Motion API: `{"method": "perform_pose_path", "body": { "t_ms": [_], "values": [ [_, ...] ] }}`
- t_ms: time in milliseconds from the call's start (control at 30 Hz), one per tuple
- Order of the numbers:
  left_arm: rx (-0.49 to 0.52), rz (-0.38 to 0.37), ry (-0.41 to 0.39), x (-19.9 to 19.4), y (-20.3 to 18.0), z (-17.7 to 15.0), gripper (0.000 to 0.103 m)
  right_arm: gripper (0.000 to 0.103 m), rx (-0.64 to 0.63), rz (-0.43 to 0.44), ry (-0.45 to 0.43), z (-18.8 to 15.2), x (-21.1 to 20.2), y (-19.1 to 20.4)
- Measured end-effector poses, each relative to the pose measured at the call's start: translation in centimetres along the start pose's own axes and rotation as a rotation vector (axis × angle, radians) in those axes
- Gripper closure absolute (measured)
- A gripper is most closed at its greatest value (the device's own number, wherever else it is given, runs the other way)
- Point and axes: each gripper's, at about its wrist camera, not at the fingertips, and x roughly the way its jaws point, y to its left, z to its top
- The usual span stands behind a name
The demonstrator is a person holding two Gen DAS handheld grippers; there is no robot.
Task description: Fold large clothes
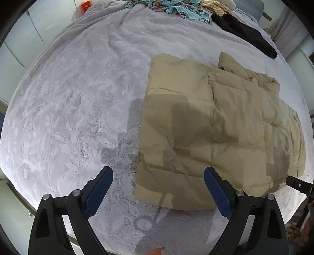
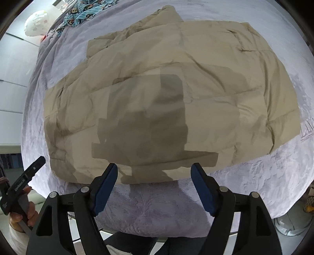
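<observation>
Folded tan jacket (image 2: pixel 166 88) on bed, below open right tool (image 2: pixel 155 174)

Patterned clothes (image 1: pixel 166 7) cut off at top edge, striped garment (image 1: pixel 215 6) too — red box (image 1: pixel 86 5) unreadable.

A bed (image 1: pixel 64 109) covered by a pale lilac plush blanket with a leafy raised pattern carried everything. A folded tan quilted jacket (image 1: pixel 215 127) lay flat on it, centre to 3 o'clock in the left view. At 12 o'clock lay blue patterned cloth (image 1: pixel 172 7), with a black garment (image 1: pixel 245 33) at 1 o'clock.
</observation>
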Motion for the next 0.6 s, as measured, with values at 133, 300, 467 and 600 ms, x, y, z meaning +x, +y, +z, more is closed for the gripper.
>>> {"method": "perform_pose_path", "body": {
  "t_ms": [133, 300, 467, 600],
  "values": [
    [0.013, 0.000, 0.014, 0.6, -0.4, 0.1, 0.008, 0.021, -0.009, 0.017, 0.011, -0.1, 0.4, 0.2],
    [0.025, 0.001, 0.026, 1.2, -0.5, 0.2, 0.008, 0.000, -0.025, 0.044, -0.003, -0.2, 0.5, 0.8],
    [0.039, 0.014, 0.027, 1.6, -0.4, 0.4, 0.009, 0.000, -0.059, 0.044, -0.029, 0.0, 0.6, 1.9],
    [0.022, 0.012, 0.010, 1.9, 0.8, 1.0, 0.009, 0.000, -0.072, 0.027, 0.030, 0.3, 1.4, 2.4]
  ]
}}
